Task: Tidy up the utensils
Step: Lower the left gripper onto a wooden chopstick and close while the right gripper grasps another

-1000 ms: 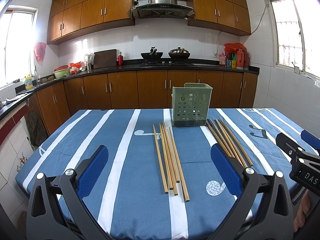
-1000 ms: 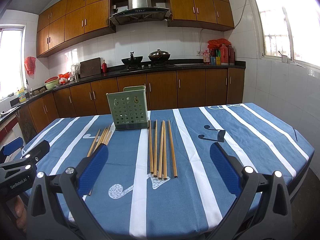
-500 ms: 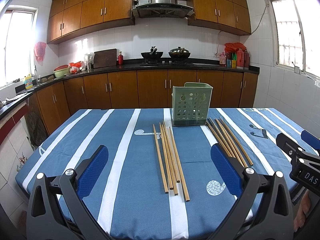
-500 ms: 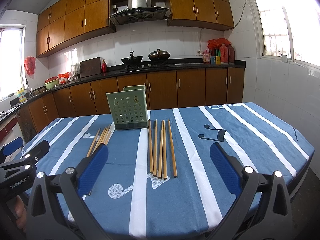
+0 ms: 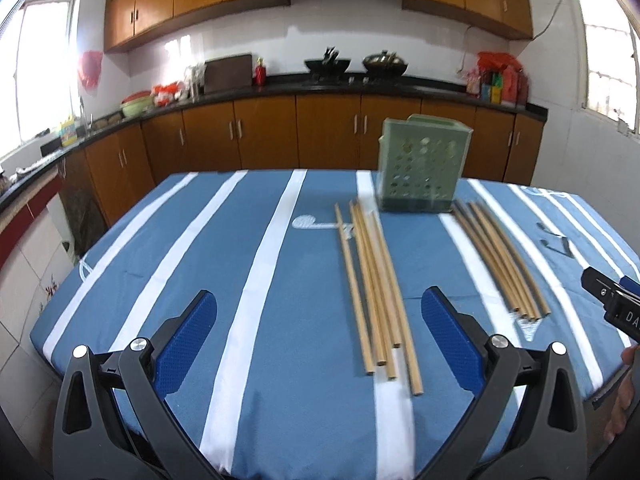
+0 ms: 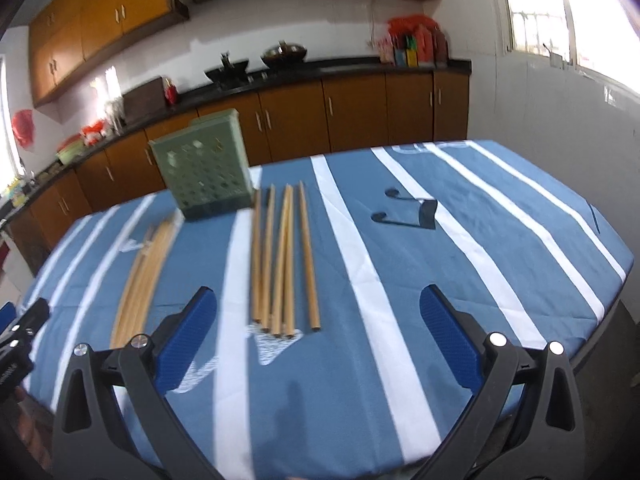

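While both claws gape, chopsticks (image 6: 280,264) lie ahead of the right claw (image 6: 318,334).

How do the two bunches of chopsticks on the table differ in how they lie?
The left bunch of chopsticks lies left of the green holder; the right bunch of chopsticks lies to its right. In the left bunch the near ends are staggered; in the right bunch they line up more evenly, with one stick slightly apart. Both are light wood, flat on the striped tablecloth, untouched by either gripper.
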